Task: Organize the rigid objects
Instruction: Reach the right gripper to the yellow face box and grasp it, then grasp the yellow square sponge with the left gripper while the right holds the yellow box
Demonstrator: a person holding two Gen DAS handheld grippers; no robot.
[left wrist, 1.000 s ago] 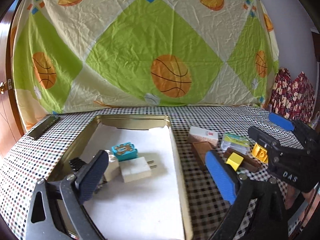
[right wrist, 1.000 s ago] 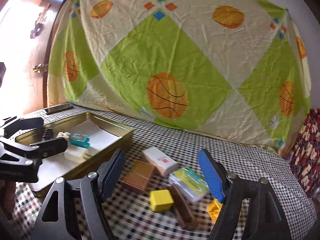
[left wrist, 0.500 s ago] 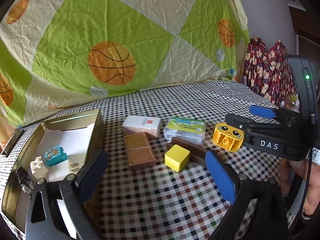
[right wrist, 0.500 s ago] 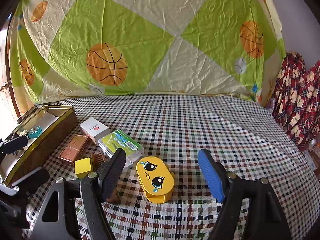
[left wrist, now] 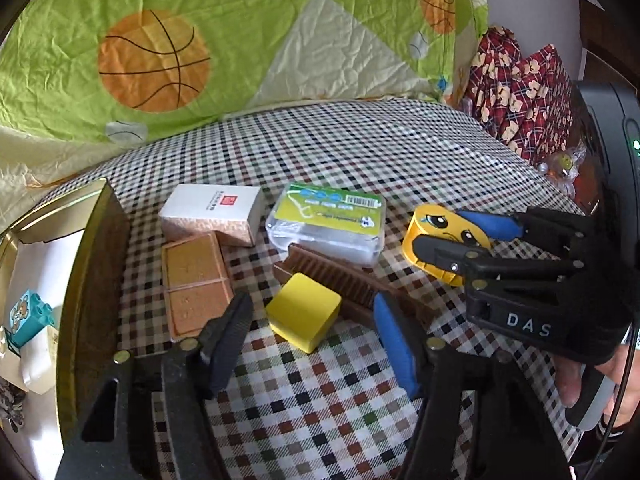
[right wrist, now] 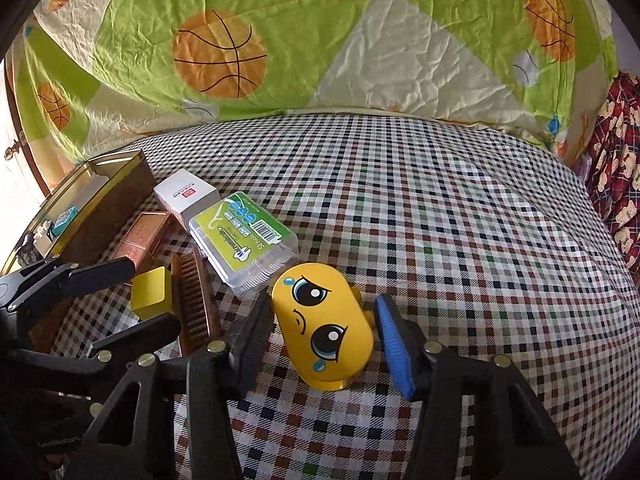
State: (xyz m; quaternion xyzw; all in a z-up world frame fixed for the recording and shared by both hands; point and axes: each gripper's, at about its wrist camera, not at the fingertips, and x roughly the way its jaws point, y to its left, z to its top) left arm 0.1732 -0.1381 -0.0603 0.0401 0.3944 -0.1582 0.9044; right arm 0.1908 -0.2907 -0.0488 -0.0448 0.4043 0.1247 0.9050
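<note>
Both grippers' (left wrist: 308, 340) (right wrist: 320, 340) jaws part-open, closing

Two wrist fisheyes, both close above the checked tablecloth (left wrist: 360, 148), tilted down toward the far basketball sheet (right wrist: 320, 32). Left view: nearer the tin (left wrist: 100, 240) at left. Right view: further right. Shared: yellow cube (left wrist: 303, 311), yellow face toy (right wrist: 324, 330), green-label box (right wrist: 244, 236), each other's gripper.

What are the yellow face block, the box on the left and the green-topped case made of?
Face block: looks like glossy moulded plastic, smooth with a printed face. Box: seemingly metal tin, its gold rim shines. Case: clear hard plastic, probably; see-through sides under a green paper label.
</note>
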